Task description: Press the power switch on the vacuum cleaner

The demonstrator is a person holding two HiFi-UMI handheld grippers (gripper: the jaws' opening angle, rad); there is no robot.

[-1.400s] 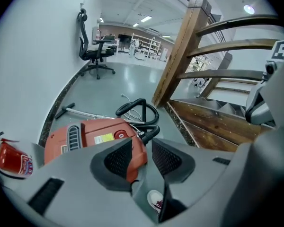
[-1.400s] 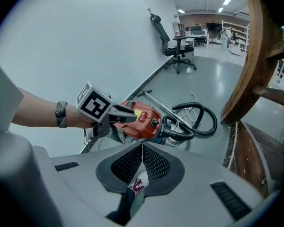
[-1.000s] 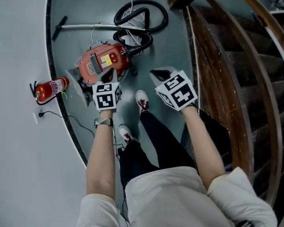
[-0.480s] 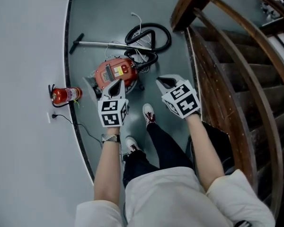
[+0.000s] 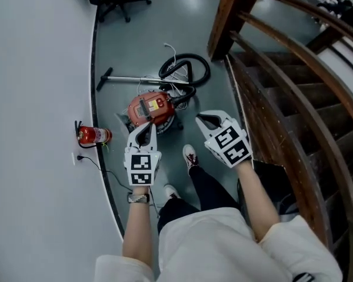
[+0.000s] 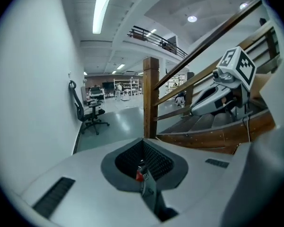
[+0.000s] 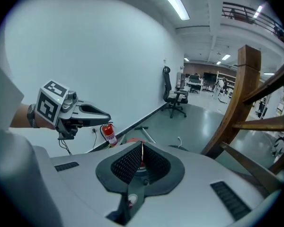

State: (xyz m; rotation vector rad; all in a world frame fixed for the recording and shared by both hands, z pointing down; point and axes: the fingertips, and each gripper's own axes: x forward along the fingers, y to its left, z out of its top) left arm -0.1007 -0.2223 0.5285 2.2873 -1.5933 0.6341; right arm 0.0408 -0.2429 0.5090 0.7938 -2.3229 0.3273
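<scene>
We see the vacuum cleaner [image 5: 150, 107] lying on the floor [image 5: 165, 28], close to the foot of the curved wall [image 5: 35, 98]. Its black hose [image 5: 186, 56] is looped on the far side of the red body, and its wand [image 5: 129, 78] stretches across the floor toward the wall. The power switch is too small for us to pick out on the red top. A fire extinguisher [image 5: 95, 136] lies at the wall's foot, beside the vacuum cleaner.

The left gripper [image 5: 144, 133] is held up off the floor, pointing down toward the near side of the vacuum cleaner. Its jaws are pressed together with nothing between them. The right gripper [image 5: 209, 121] is beside it, toward the wooden staircase [image 5: 282, 116], and its jaws are likewise closed and empty (its own view shows only a thin seam between the pads). Neither gripper touches the vacuum cleaner. One of the person's shoes [image 5: 190, 155] stands on the floor between the two grippers.
</scene>
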